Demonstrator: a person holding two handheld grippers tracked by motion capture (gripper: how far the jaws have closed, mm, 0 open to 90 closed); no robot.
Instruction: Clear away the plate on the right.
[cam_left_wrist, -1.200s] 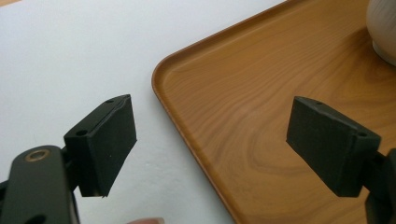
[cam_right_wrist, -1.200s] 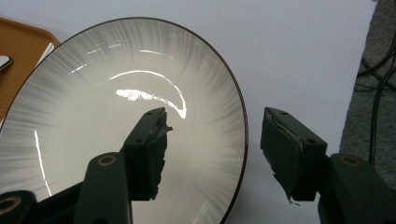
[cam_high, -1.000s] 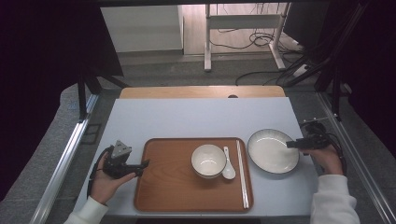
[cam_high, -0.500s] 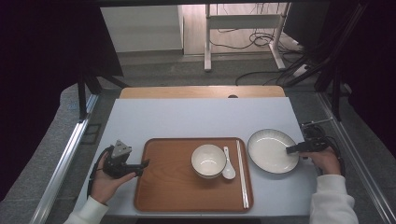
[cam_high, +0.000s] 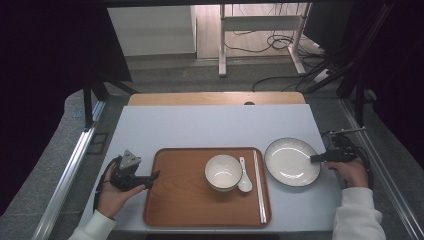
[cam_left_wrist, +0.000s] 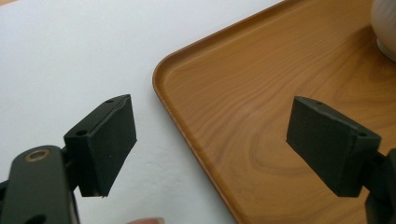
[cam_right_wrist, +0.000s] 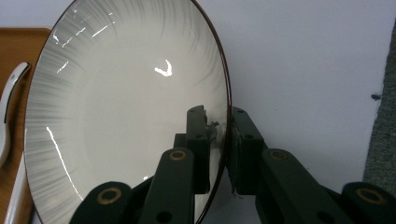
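Observation:
A white plate (cam_high: 292, 161) with a dark rim lies on the white table, right of the wooden tray (cam_high: 180, 200). My right gripper (cam_high: 315, 159) comes in from the right at its edge. In the right gripper view the plate (cam_right_wrist: 130, 116) has its rim between the two jaws of the right gripper (cam_right_wrist: 218, 114), one pad inside and one outside. These jaws have just been closing and now pinch the rim. My left gripper (cam_high: 152, 176) rests at the tray's left edge. There the left gripper (cam_left_wrist: 210, 126) stands open over the tray's corner (cam_left_wrist: 243, 70), holding nothing.
On the tray stand a white bowl (cam_high: 223, 171), a white spoon (cam_high: 244, 180) beside it and chopsticks (cam_high: 259, 185) along the right rim. A wooden board (cam_high: 215, 98) borders the table's far edge. Metal rails run along both sides.
The right gripper's jaws have closed from wide apart onto the plate's right rim. The plate, the tray and the left gripper have stayed where they were.

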